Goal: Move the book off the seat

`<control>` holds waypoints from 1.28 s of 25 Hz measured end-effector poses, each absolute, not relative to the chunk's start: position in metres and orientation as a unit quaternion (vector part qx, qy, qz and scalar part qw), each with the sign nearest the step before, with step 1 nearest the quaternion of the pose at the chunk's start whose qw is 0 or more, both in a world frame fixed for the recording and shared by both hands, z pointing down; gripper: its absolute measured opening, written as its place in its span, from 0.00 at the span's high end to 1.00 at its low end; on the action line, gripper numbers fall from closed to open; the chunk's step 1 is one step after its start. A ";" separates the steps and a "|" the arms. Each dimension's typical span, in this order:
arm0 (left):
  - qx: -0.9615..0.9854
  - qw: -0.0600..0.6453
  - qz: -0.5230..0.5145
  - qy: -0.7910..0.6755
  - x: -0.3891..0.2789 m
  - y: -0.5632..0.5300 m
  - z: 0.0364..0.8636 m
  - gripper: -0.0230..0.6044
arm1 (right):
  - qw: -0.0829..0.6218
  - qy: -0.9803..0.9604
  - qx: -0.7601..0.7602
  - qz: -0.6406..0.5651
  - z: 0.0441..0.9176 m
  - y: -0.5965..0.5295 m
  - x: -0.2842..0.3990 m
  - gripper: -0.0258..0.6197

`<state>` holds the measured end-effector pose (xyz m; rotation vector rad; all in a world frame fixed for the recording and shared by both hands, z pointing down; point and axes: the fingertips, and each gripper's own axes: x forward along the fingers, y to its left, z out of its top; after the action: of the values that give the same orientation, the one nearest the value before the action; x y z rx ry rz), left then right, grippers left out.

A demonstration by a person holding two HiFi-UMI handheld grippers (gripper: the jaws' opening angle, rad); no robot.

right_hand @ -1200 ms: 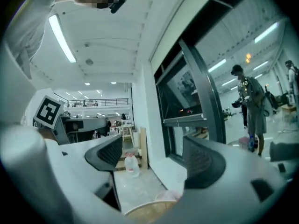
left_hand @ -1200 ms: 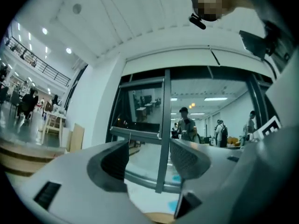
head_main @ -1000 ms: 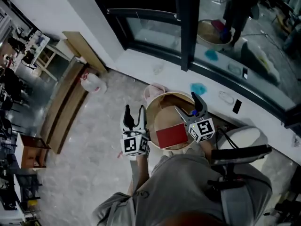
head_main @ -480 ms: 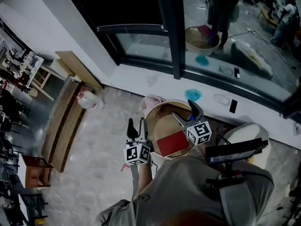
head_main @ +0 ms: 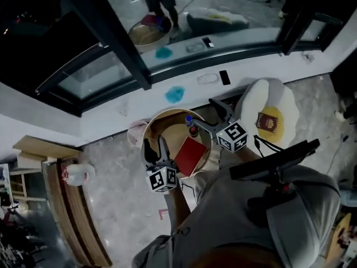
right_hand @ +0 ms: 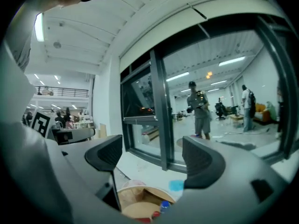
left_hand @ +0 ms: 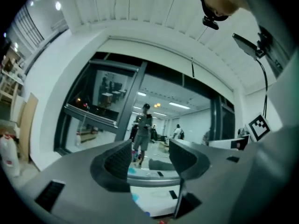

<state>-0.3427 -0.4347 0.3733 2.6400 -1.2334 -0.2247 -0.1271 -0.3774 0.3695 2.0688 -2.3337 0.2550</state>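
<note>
Hovering w/ jaws apart & empty, left gripper (head_main: 154,144) & right gripper (head_main: 204,112) flank book (head_main: 190,154) near seat rim (head_main: 162,116).

Too small to read: the cover of the small book (head_main: 269,121) on the white seat (head_main: 252,98). Hidden under the person's body (head_main: 234,216): the near rim of the round tub (head_main: 167,112). In the right gripper view, cut off by the bottom edge and blocked by the right gripper (right_hand: 153,154) itself: most of that tub, only the blue cap of the bottle (right_hand: 164,205) showing. Too small to name: the dark flat thing (head_main: 225,77) on the ledge (head_main: 262,66).
</note>
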 end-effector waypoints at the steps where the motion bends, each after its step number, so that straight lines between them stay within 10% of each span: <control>1: 0.912 0.121 -0.072 -0.385 -0.319 -0.435 0.383 0.55 | 0.016 -0.722 0.687 0.081 0.371 -0.359 -0.107 0.33; 11: 0.978 0.126 -0.079 -0.148 -0.133 -0.358 0.357 0.55 | 0.051 -0.461 0.884 0.053 0.337 -0.127 0.072 0.33; 32: 0.984 0.172 -0.018 -0.027 0.107 -0.033 0.362 0.59 | -0.052 -0.498 0.865 0.042 0.369 0.084 0.219 0.33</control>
<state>0.1067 -0.0327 0.3619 2.7934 -0.0761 -0.0509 0.2188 0.0838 0.3695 2.8093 -1.6187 0.1354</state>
